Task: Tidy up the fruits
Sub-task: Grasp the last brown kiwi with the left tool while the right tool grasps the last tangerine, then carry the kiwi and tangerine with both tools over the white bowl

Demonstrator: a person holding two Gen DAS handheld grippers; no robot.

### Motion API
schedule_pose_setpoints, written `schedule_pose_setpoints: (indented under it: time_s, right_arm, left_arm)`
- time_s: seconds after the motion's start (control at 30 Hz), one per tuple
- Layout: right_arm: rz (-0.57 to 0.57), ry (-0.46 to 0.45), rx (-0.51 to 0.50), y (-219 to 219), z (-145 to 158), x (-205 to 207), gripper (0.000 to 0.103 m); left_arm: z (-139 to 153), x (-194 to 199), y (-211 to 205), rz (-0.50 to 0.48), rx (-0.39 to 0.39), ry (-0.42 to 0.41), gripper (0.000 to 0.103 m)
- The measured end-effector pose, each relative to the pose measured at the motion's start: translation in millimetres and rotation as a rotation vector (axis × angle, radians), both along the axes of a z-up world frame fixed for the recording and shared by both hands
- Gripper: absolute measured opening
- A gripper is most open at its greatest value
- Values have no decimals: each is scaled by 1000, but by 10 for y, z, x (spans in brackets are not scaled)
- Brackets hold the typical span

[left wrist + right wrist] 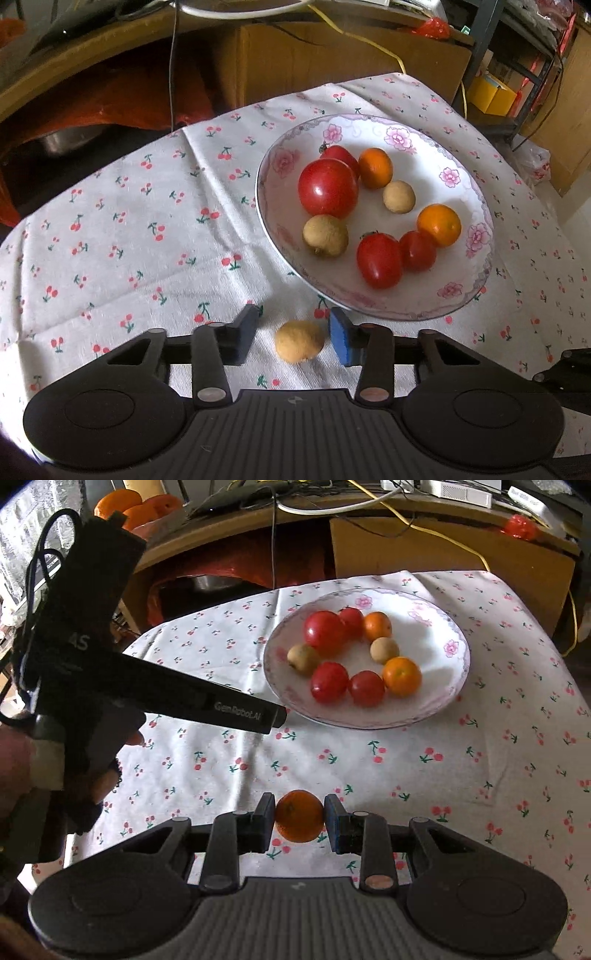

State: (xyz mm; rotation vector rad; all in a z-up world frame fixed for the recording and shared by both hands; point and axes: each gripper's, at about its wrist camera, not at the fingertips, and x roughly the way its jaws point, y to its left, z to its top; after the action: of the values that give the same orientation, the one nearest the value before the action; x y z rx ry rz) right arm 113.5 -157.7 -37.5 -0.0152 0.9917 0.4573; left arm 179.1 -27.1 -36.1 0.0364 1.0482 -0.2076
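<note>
Right fingers [299, 821] clamp an orange [299, 820]; left fingers [295, 338], marked "GenRobot.AI", straddle a longan [299, 341] loosely.

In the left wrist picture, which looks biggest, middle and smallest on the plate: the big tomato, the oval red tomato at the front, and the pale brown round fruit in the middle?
1. Big tomato, clearly largest.
2. Oval red tomato, though it sits nearer the camera.
3. Pale brown round fruit, smallest.
All three lie on the flowered plate.
</note>
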Motion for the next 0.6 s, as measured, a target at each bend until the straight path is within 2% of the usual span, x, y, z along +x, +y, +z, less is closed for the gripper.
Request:
schedule_pose_setpoints:
  time_s: [0.03,0.07,0.37,0.6]
  right_arm:
    - [-2,2,-1,-2,-6,1,29]
    - [-4,4,-2,-9,-13,6,29]
    - [-26,1,-40,-31,-61,72,29]
    - [-2,-25,-53,-6,-4,-15,29]
  left_arm:
    - [2,3,-2,3,-6,3,36]
    - [2,0,0,4,-16,7,34]
    - [87,-191,-4,-28,14,2,33]
    - [197,-554,97,-52,25,-2,32]
